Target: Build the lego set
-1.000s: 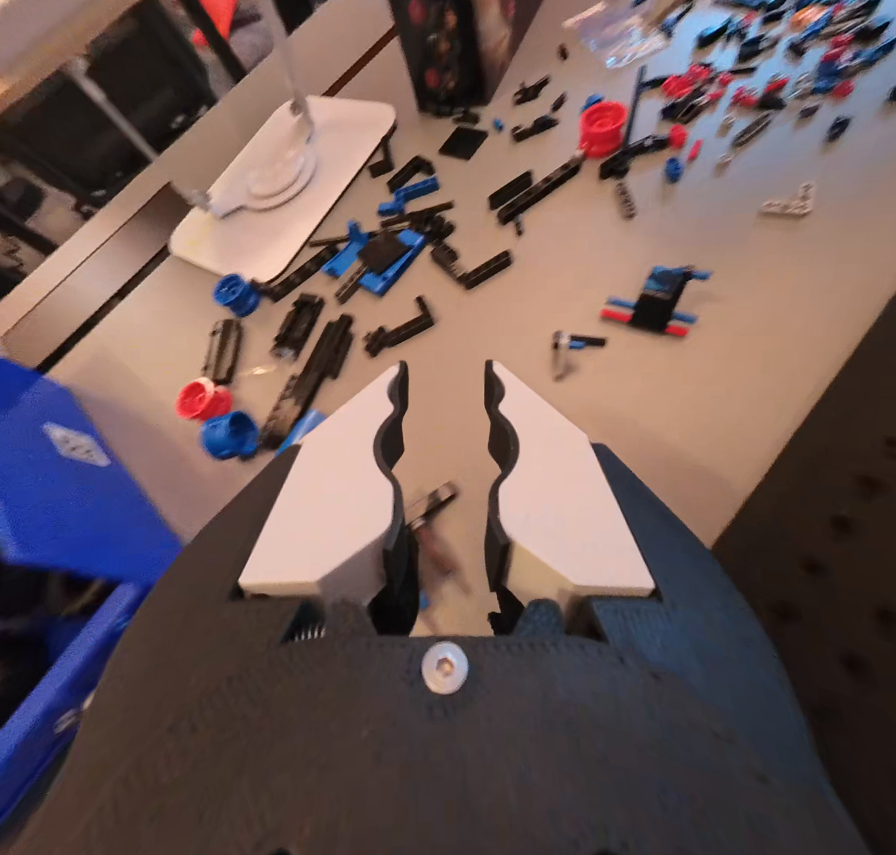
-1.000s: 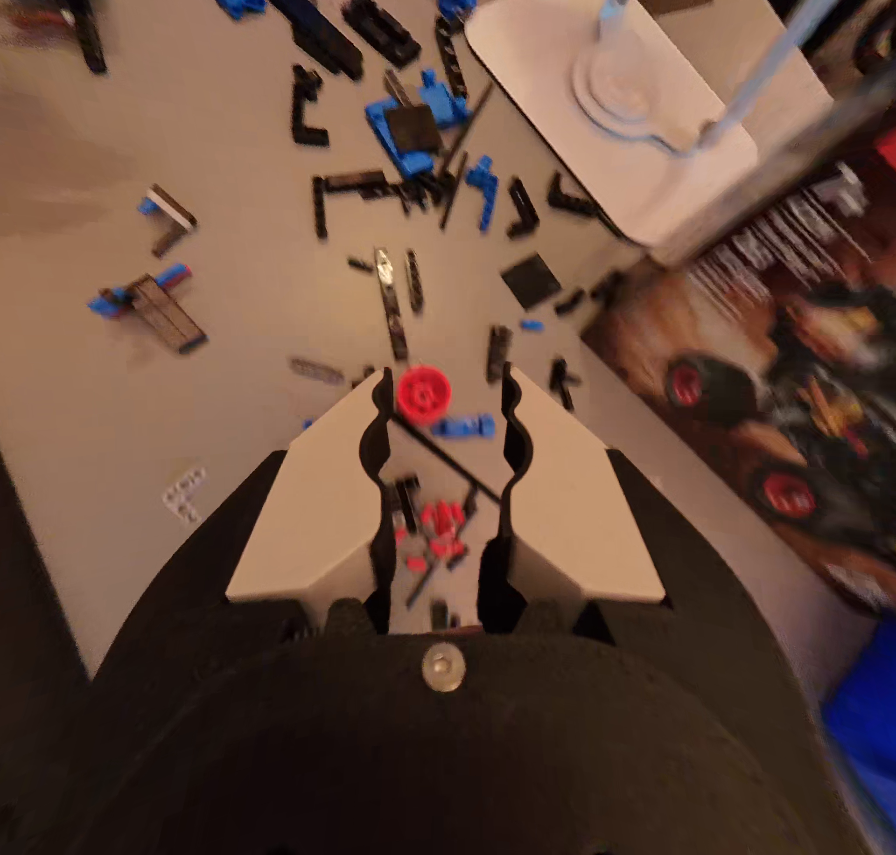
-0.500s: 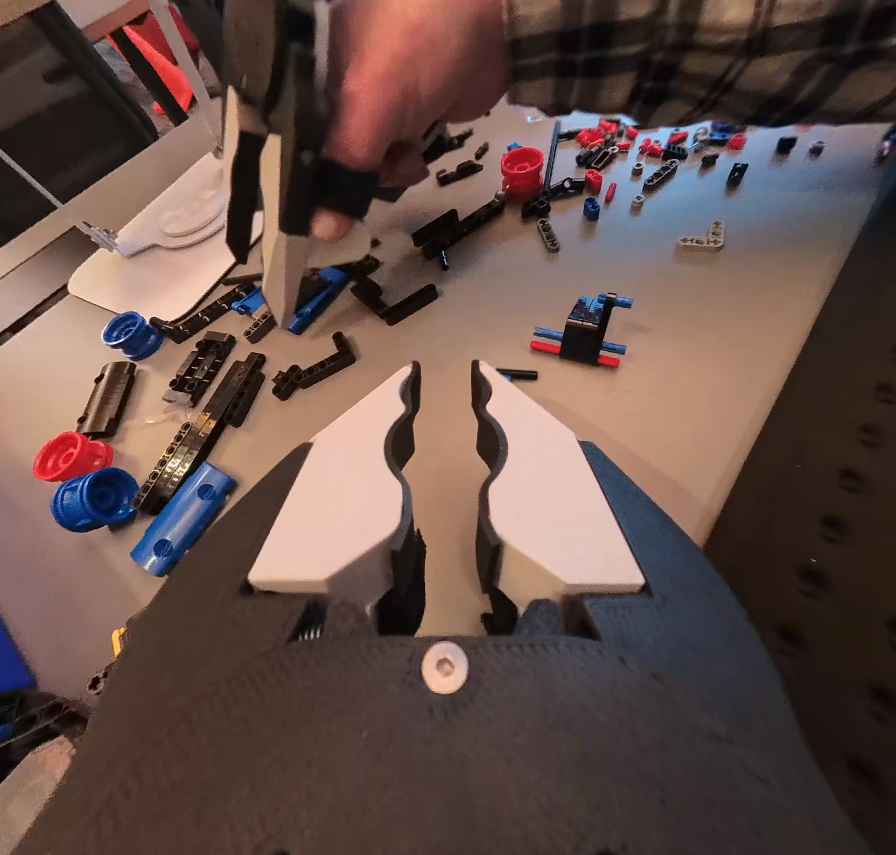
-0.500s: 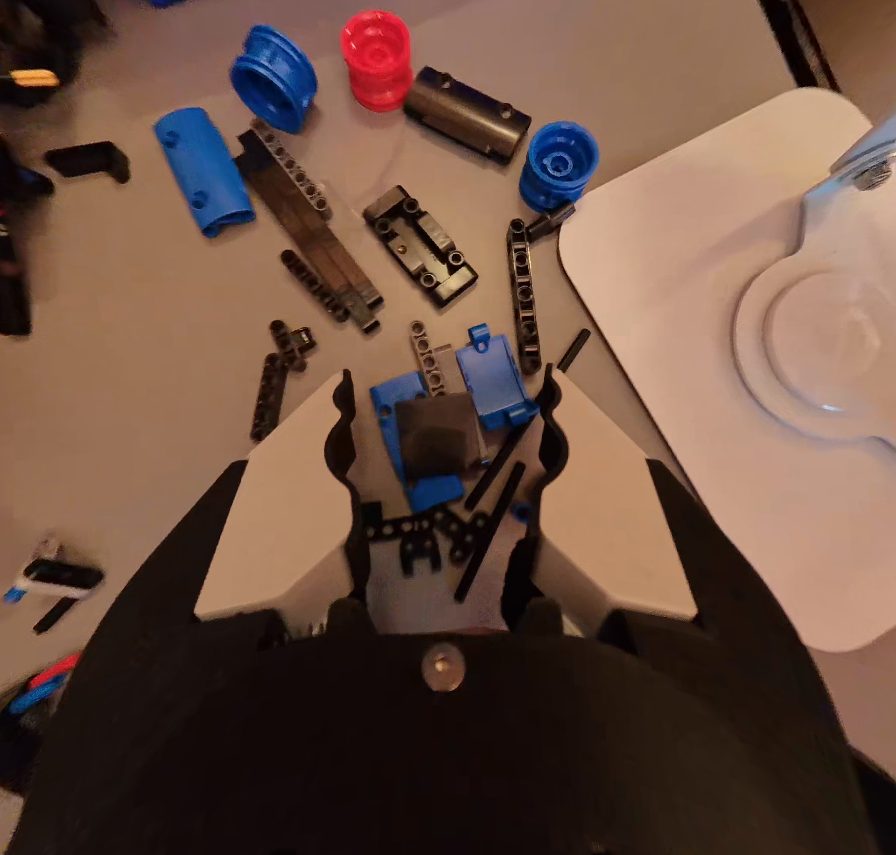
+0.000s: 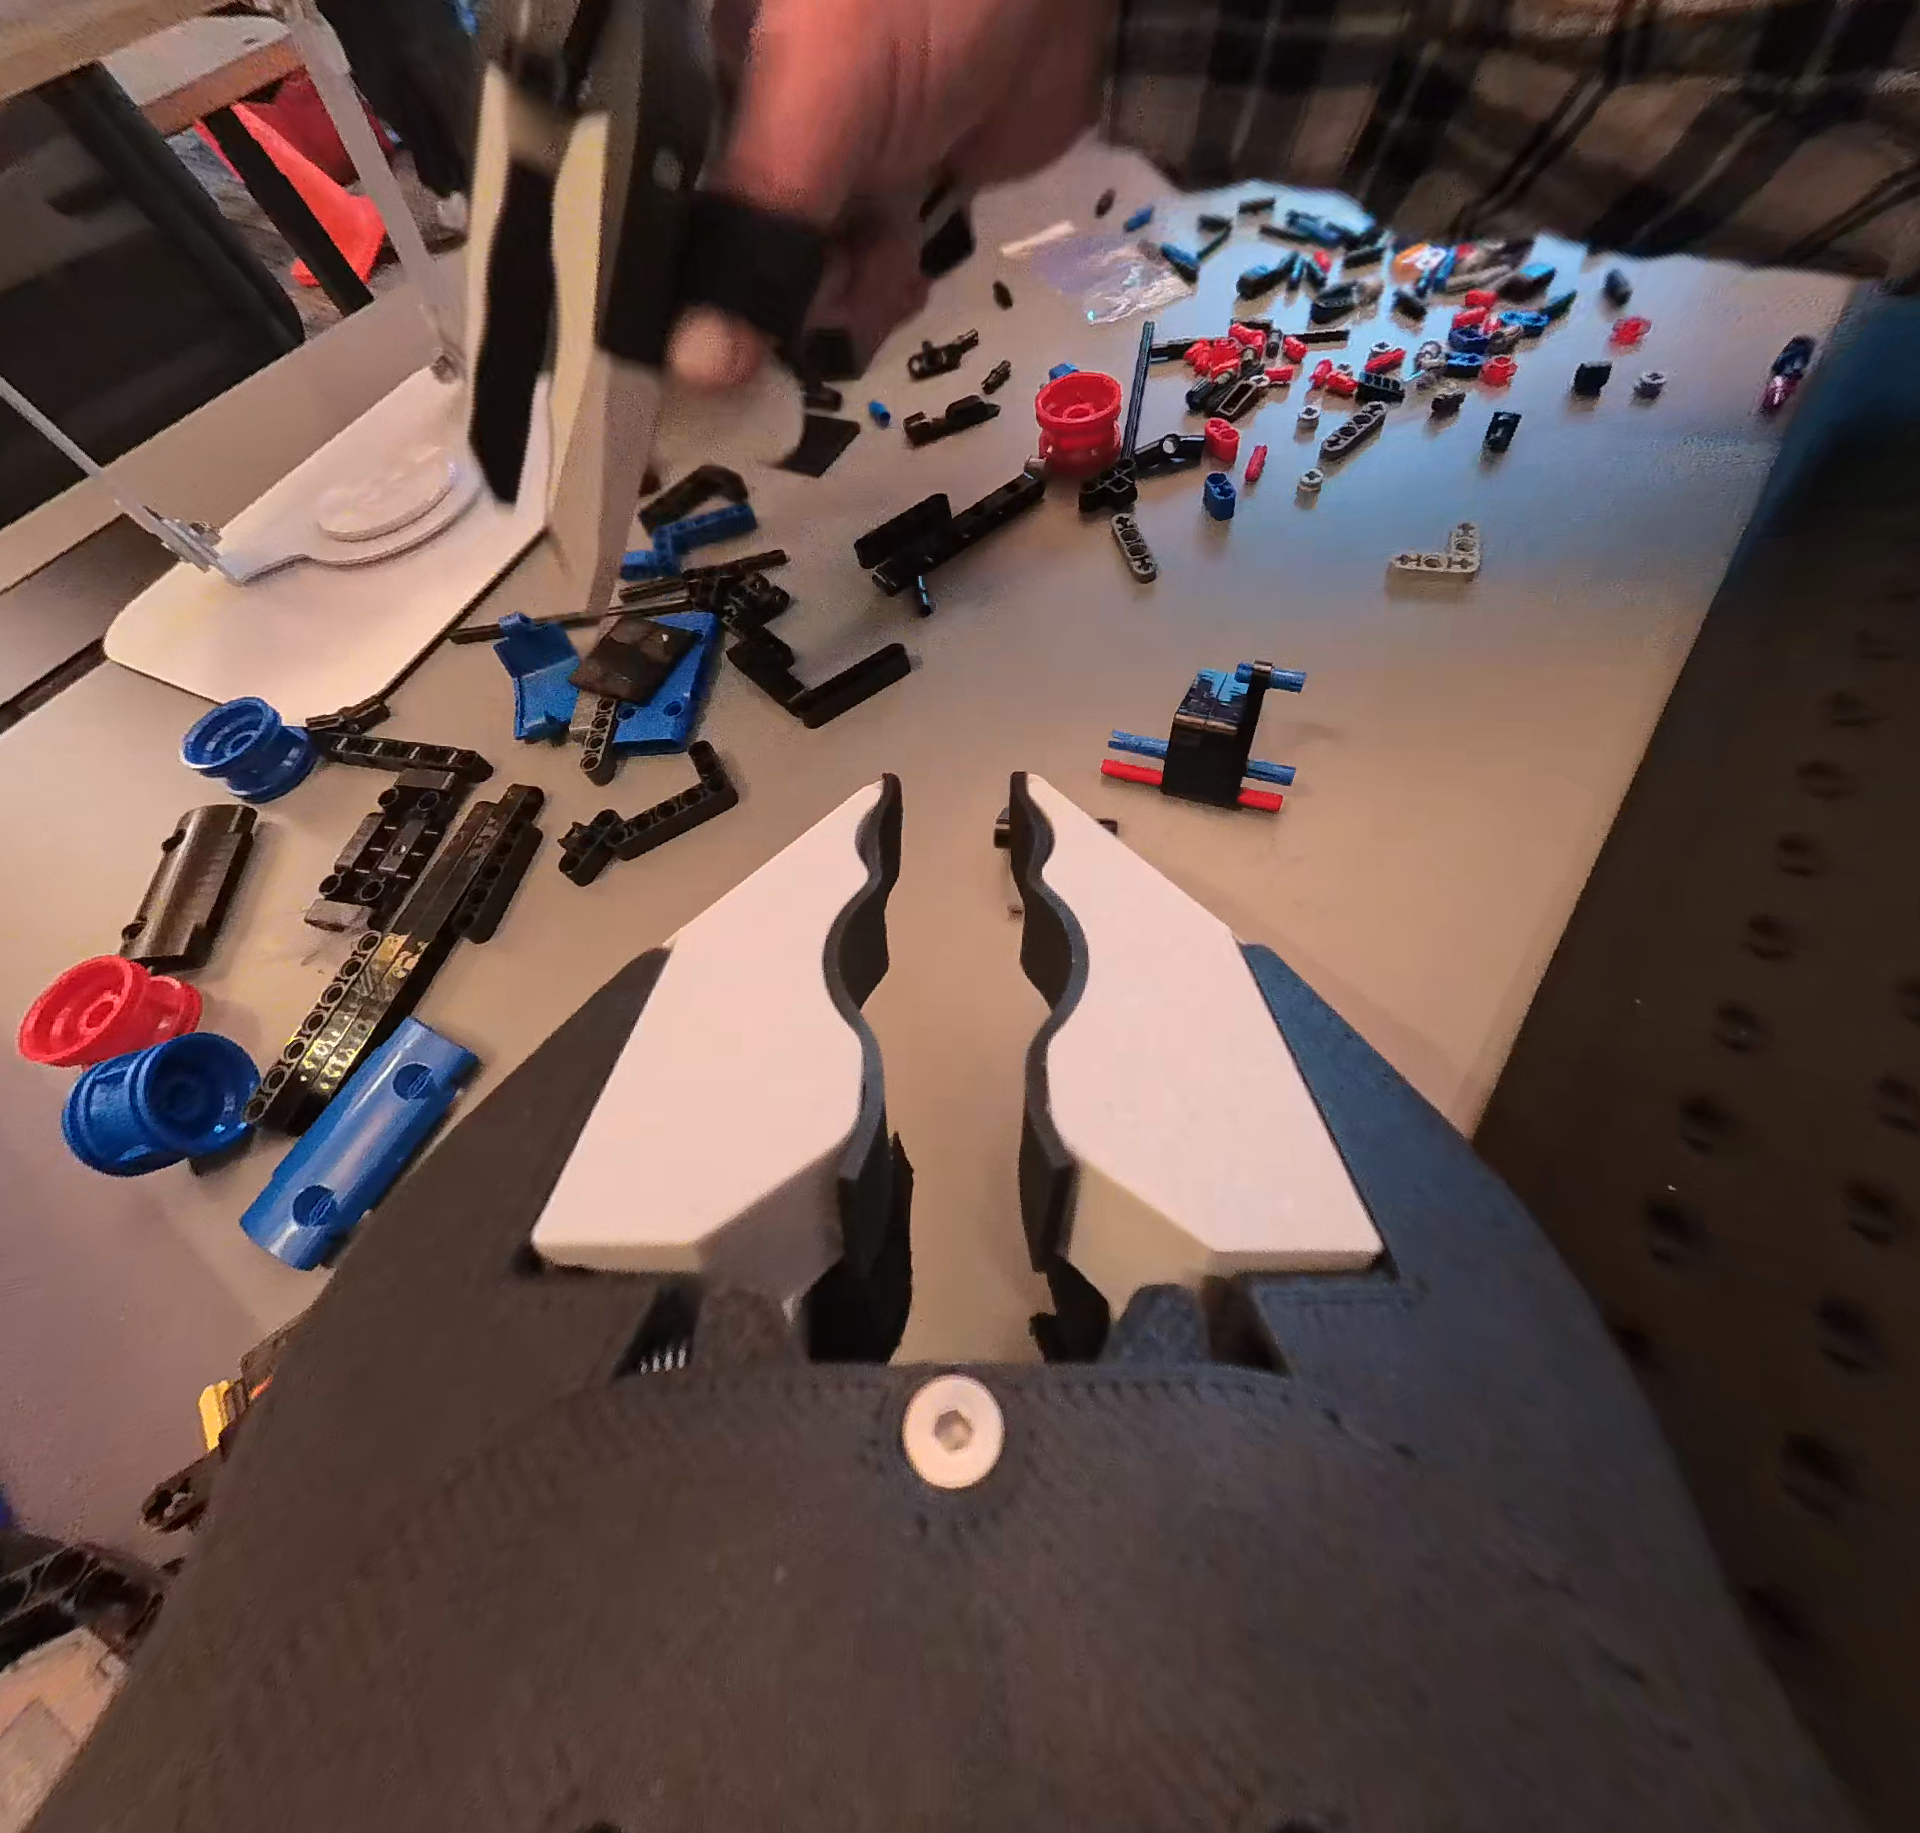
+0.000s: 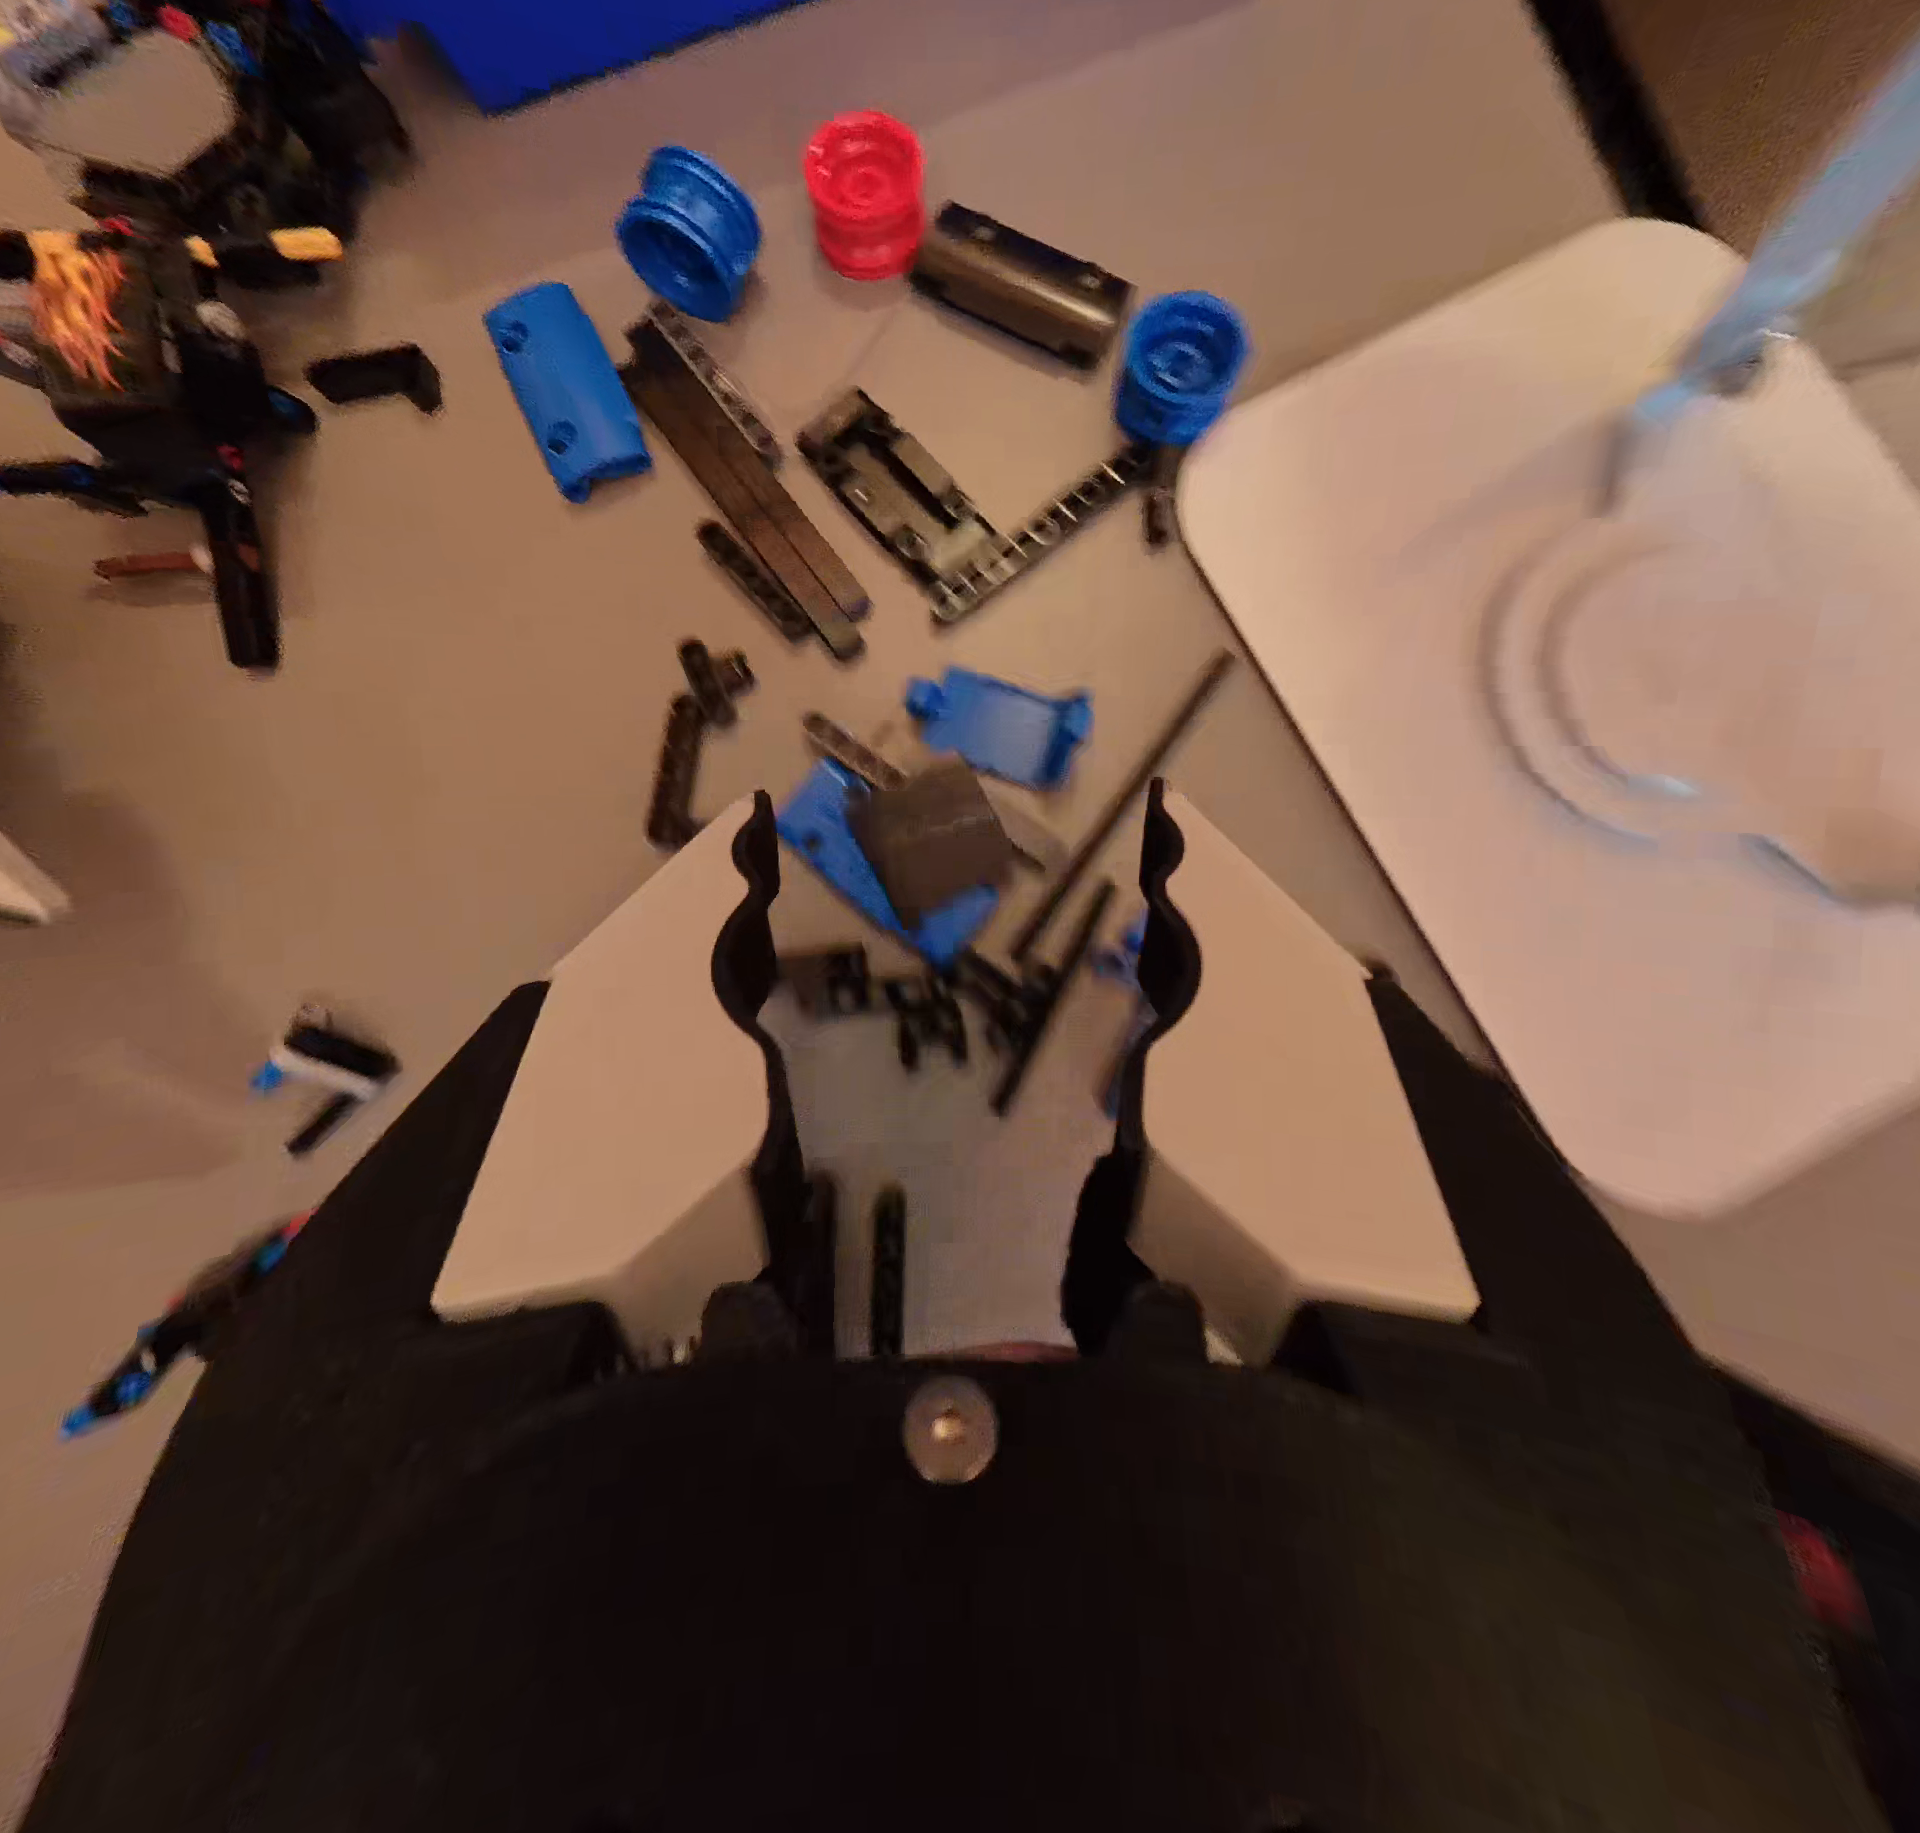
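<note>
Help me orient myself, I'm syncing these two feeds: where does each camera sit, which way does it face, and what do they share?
Left wrist view: on the left gripper, low, facing across the table; its open fingers, plus the right gripper and hand beyond.
Right wrist view: on the right gripper, looking steeply down at the blue panel pile; only its open fingers.
Shared: red wheel, white stand base.

Bare table [image 5: 1382, 910] ahead of left gripper [image 5: 951, 796], only a small black-blue assembly [image 5: 1210, 734] near. Right gripper [image 6: 956, 807] hangs over crowded blue plates [image 6: 831, 838], black rods; white stand base [image 6: 1558, 692] blocks its right.
</note>
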The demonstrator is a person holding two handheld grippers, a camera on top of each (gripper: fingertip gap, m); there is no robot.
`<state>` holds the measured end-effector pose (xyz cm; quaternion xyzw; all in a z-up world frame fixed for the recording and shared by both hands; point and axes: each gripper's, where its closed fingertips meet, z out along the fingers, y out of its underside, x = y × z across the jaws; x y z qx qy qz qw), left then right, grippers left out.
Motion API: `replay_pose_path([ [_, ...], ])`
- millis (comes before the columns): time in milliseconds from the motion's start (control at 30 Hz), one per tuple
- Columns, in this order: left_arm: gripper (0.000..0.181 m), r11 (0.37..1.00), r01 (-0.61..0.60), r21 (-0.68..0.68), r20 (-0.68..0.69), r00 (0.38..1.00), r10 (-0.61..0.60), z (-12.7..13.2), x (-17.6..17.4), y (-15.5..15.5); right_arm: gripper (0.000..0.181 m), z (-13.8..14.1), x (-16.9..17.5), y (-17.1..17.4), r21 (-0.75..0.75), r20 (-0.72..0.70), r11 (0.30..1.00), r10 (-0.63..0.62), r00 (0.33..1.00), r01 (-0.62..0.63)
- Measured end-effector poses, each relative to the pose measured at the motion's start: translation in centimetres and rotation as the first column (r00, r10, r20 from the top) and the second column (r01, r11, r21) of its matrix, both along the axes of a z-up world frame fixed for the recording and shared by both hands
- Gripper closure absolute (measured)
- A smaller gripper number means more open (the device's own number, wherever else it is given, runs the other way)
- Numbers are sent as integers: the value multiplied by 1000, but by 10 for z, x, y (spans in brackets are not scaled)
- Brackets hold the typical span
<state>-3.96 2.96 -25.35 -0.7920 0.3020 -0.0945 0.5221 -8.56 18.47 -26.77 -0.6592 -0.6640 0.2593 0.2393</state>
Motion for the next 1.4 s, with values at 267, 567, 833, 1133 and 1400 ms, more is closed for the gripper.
replay_pose_path([
  [267,162,1000,24,1,18,1000,-24,3,4,-2,114,-10,111,11,73,202,995,-81,976,68],
  [567,162,1000,29,-9,26,999,-28,1,6,-1,112,1,145,42,200,79,964,-197,977,178],
  [833,162,1000,21,-16,40,999,-21,1,4,0,114,0,160,85,258,38,929,-285,958,266],
  [1133,162,1000,18,-21,37,999,-18,-1,3,1,116,0,167,99,233,27,931,-294,956,280],
  [1400,162,999,24,-27,30,999,-23,-3,5,1,121,34,228,69,244,29,926,-305,952,289],
])
